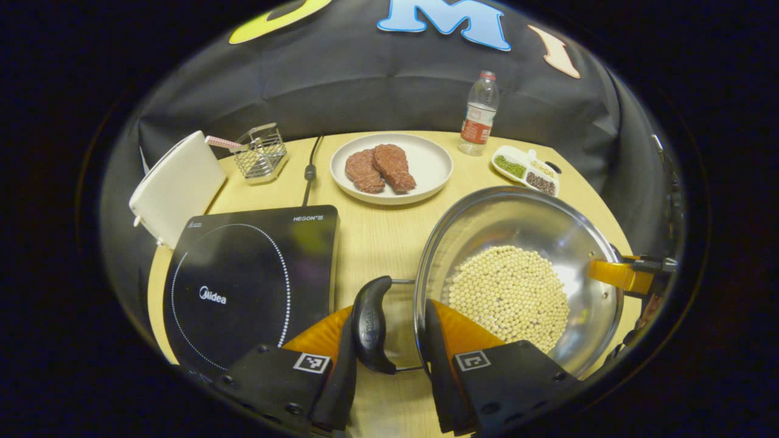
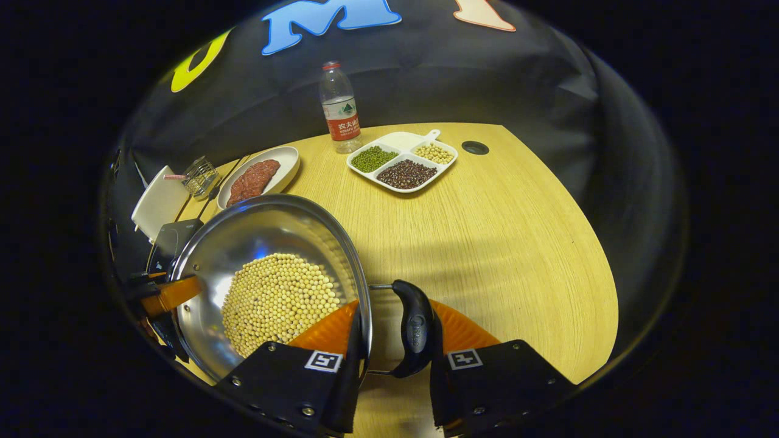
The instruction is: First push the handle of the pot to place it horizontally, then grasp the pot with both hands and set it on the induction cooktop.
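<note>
Wooden table (image 2: pixel 499 243), both grippers' fingers straddling pot (image 1: pixel 517 243) handles, contact unclear.

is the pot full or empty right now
Partly filled: pale round beans cover the bottom of the pot, leaving its shiny walls bare.

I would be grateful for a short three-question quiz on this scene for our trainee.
1. True or false: the pot stands on the induction cooktop.
2. What covers the pot's bottom? A soup, B pale beans, C rice.
3. Name what lies on the round white plate.
Key: 1 false, the pot is beside the cooktop; 2 B; 3 two pieces of raw meat.
</note>
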`<state>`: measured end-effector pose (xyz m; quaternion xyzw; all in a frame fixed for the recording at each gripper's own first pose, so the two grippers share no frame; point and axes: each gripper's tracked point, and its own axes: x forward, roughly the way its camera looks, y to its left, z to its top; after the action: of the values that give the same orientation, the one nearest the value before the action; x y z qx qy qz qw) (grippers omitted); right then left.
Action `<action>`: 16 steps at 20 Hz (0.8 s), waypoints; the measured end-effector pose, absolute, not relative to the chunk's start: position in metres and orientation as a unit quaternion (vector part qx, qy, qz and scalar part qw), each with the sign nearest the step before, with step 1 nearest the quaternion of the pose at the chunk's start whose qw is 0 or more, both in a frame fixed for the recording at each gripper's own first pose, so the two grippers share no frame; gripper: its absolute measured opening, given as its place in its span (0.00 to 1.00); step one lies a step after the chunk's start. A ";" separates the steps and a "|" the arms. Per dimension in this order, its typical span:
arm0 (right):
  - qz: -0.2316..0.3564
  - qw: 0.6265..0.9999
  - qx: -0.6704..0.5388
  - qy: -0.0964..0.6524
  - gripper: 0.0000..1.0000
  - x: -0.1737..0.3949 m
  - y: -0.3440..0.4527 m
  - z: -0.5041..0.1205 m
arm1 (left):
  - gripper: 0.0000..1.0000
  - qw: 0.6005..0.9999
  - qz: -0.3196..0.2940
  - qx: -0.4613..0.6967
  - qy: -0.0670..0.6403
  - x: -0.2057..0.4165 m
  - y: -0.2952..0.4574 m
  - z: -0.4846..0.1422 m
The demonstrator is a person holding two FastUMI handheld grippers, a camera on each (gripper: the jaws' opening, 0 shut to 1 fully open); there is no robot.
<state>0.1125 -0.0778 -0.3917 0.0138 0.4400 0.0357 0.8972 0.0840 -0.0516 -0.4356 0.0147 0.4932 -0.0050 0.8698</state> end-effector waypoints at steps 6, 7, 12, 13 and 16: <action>0.032 0.904 0.007 0.426 0.48 0.103 -0.072 -0.356 | 0.57 0.877 -0.003 0.005 0.480 0.074 -0.047 -0.400; 0.030 0.905 0.005 0.424 0.48 0.101 -0.069 -0.348 | 0.57 0.878 -0.006 0.005 0.478 0.073 -0.044 -0.392; 0.017 0.913 -0.005 0.408 0.48 0.088 -0.046 -0.310 | 0.57 0.879 -0.021 -0.020 0.475 0.073 -0.022 -0.364; 0.012 0.914 -0.007 0.406 0.48 0.083 -0.041 -0.301 | 0.60 0.879 -0.027 -0.021 0.475 0.071 -0.017 -0.358; 0.003 0.915 -0.015 0.404 0.48 0.072 -0.022 -0.283 | 0.56 0.878 -0.037 -0.032 0.477 0.066 0.002 -0.344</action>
<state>0.0718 -0.0217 -0.2834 -0.0148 0.4040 0.0026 0.9146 0.0657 0.0020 -0.3444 -0.0319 0.4768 -0.0367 0.8777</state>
